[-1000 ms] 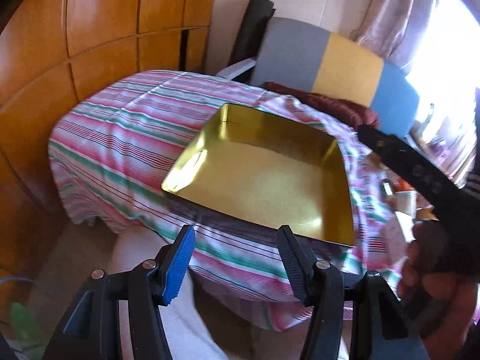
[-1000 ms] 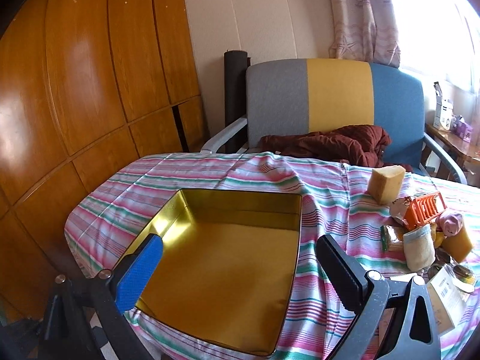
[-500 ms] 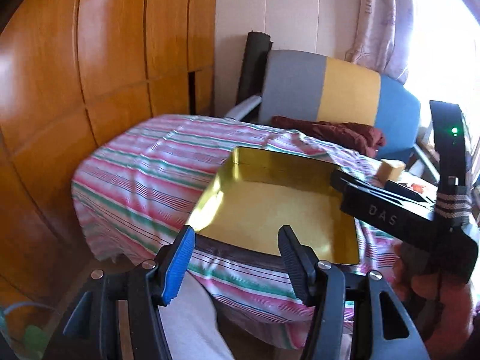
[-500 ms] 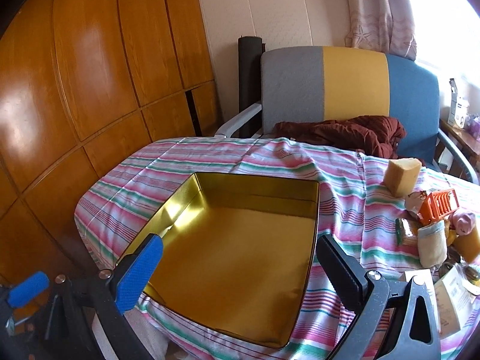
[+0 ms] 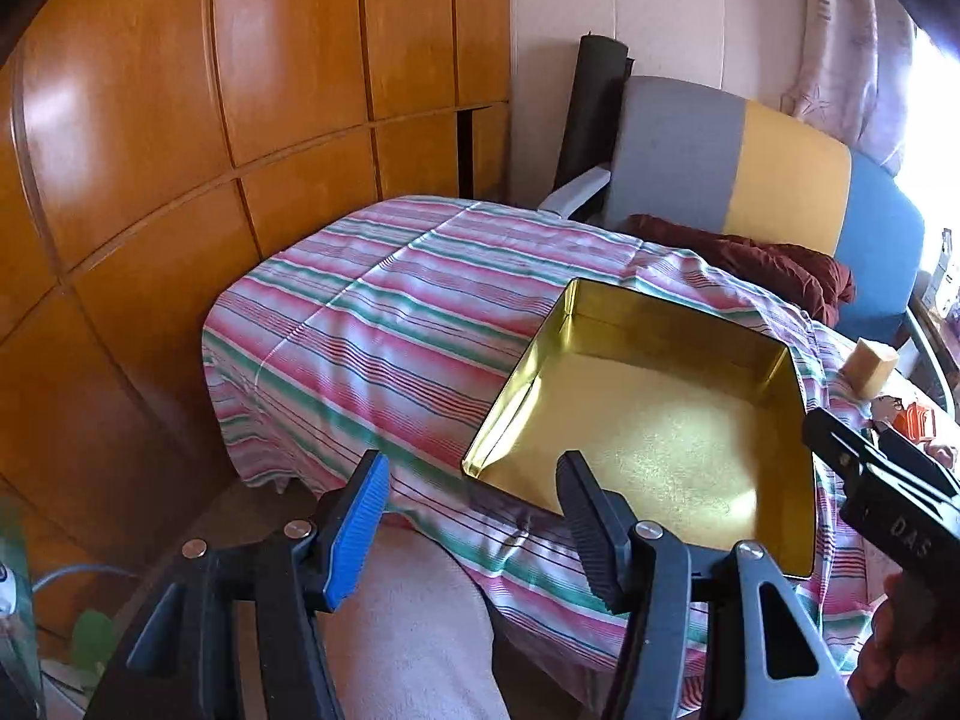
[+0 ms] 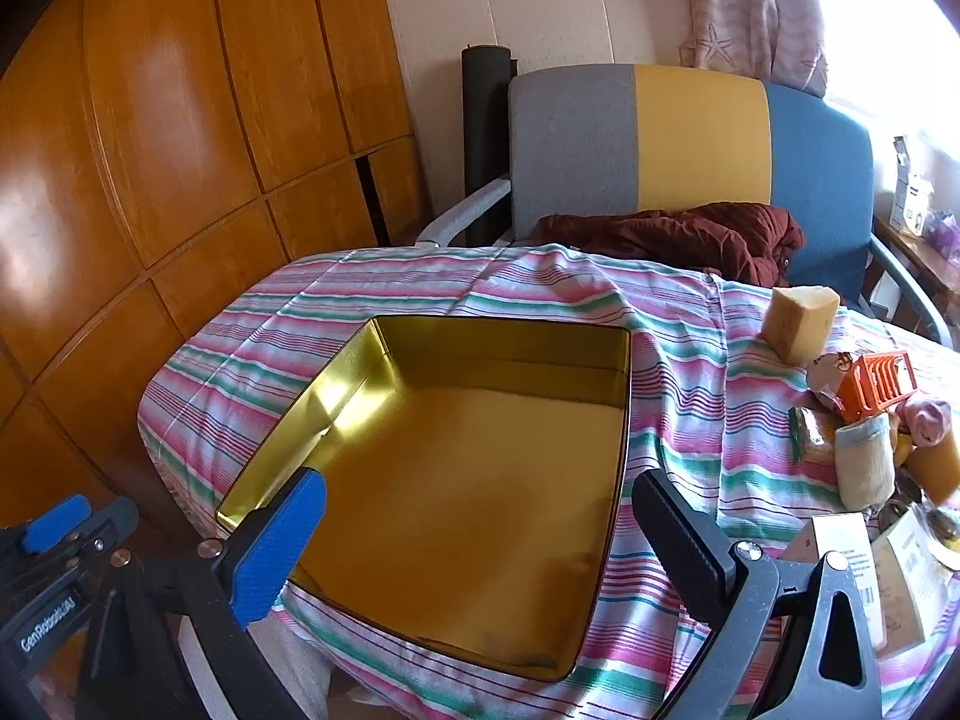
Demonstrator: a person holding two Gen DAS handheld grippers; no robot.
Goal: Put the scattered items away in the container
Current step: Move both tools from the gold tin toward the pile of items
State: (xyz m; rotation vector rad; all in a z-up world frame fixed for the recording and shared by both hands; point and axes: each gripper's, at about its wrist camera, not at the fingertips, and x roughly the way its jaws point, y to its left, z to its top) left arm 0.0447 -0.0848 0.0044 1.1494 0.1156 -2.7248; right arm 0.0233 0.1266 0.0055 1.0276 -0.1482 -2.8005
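Your container is a shallow gold tin (image 6: 474, 480), roughly square, with low mirror-bright walls and nothing inside it. It lies flat on the striped cloth (image 6: 678, 360) at the near edge of the covered table, one corner reaching almost to where the cloth drops off. With no clear long axis, it sits turned slightly, its near rim slanting across your right view.

To its right the scattered items lie in a tight cluster, apart from the tin: a tan wedge-shaped block (image 6: 801, 324) farthest back, an orange slotted piece (image 6: 879, 384), a pink soft item (image 6: 930, 420), a cream sock-like roll (image 6: 864, 462) and printed cards (image 6: 840, 546) nearest you. A bare strip of cloth separates cluster and tin, and the cloth left of the tin is bare too.

Your right gripper (image 6: 480, 534) hangs above the tin's near rim, fingers spread wide, grasping nothing. Your left gripper (image 5: 474, 516) hovers off the table's near edge, likewise released and empty.
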